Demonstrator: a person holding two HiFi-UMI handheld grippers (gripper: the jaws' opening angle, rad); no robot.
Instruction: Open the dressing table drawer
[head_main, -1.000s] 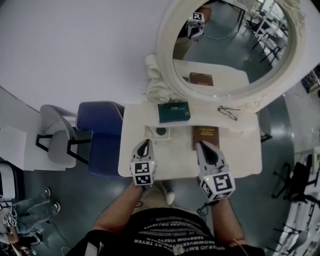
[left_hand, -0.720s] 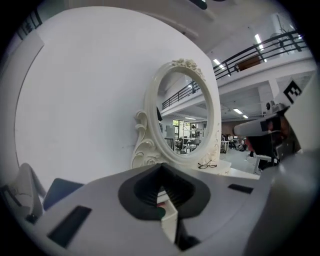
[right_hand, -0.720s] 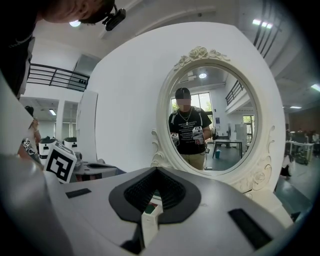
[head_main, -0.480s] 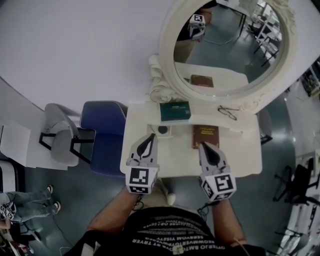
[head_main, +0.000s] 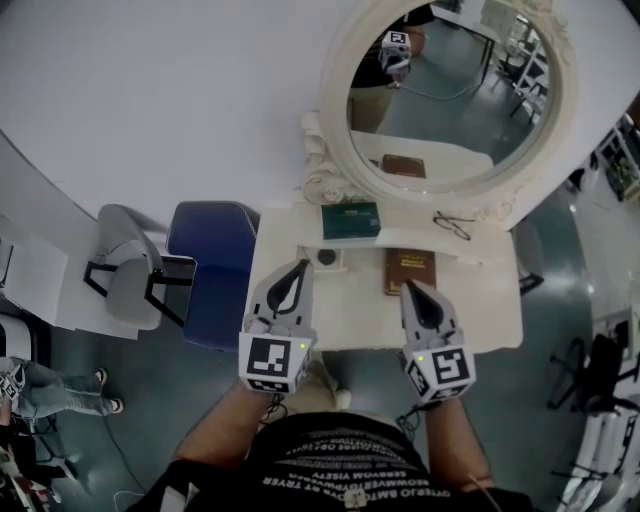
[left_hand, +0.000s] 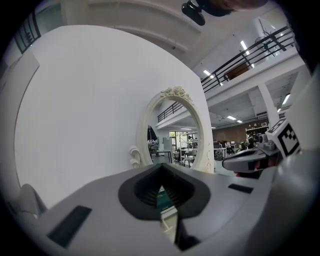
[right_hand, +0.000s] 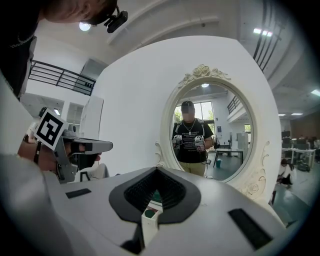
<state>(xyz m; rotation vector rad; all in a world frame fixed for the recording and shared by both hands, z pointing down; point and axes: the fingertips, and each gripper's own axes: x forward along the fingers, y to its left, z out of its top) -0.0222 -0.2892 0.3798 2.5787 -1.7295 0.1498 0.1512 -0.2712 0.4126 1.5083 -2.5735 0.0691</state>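
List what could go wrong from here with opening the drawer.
1. The left gripper and right gripper are shut above the table, and no view shows the drawer front; the reach down for it may miss.
2. The right gripper's tip is by the book; a sweep could shove it.
3. The person stands close to the table's front, so the drawer may hit them.

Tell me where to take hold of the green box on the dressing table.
Probably across its narrow depth, near edge to far edge, coming down from the front: the green box lies flat, long side across, with the mirror frame close behind.
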